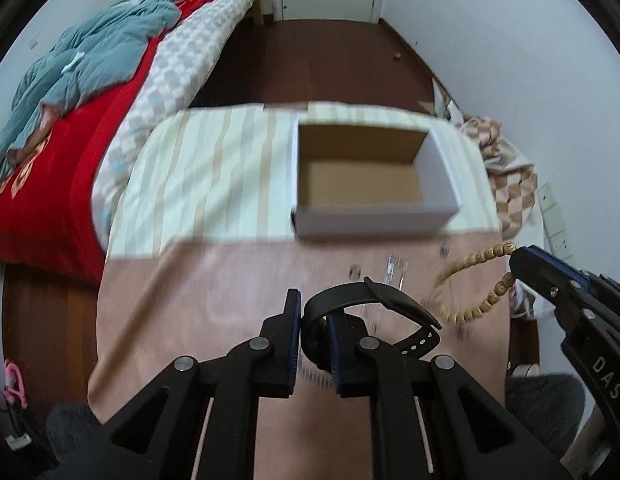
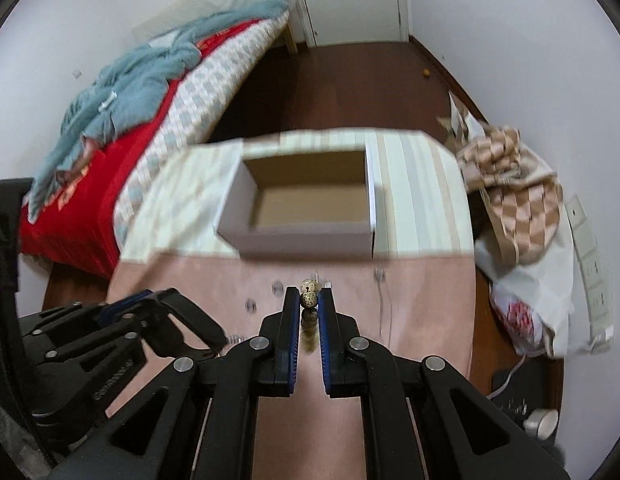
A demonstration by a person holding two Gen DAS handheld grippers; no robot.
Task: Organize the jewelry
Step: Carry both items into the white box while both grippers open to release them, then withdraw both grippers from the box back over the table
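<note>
Although the bed (image 1: pixel 69 128) fills the left of the room, the work sits on the table (image 1: pixel 213 280), half under a striped cloth (image 1: pixel 213 176), half under a pink one. On the striped half stands an open box (image 1: pixel 374 184), empty as far as can be seen. Both grippers hang above the pink half, short of the box. The left gripper (image 1: pixel 313 312) pinches a black watch (image 1: pixel 374 304) by its strap, the buckle end drooping to the right. The right gripper (image 2: pixel 309 300) is pressed on a bead bracelet (image 1: pixel 470 280), a few beads between its pads and the loop dangling free.

A few small pieces, too blurred to name, lie on the pink cloth (image 2: pixel 350 304).

The risks, as I judge them: the bracelet is held by few round beads and could roll out of the pinch if swung. Its loop could catch on the box wall, or tangle with the watch strap, since the grippers are near each other. A release short of the box would drop either piece on the cloth.
</note>
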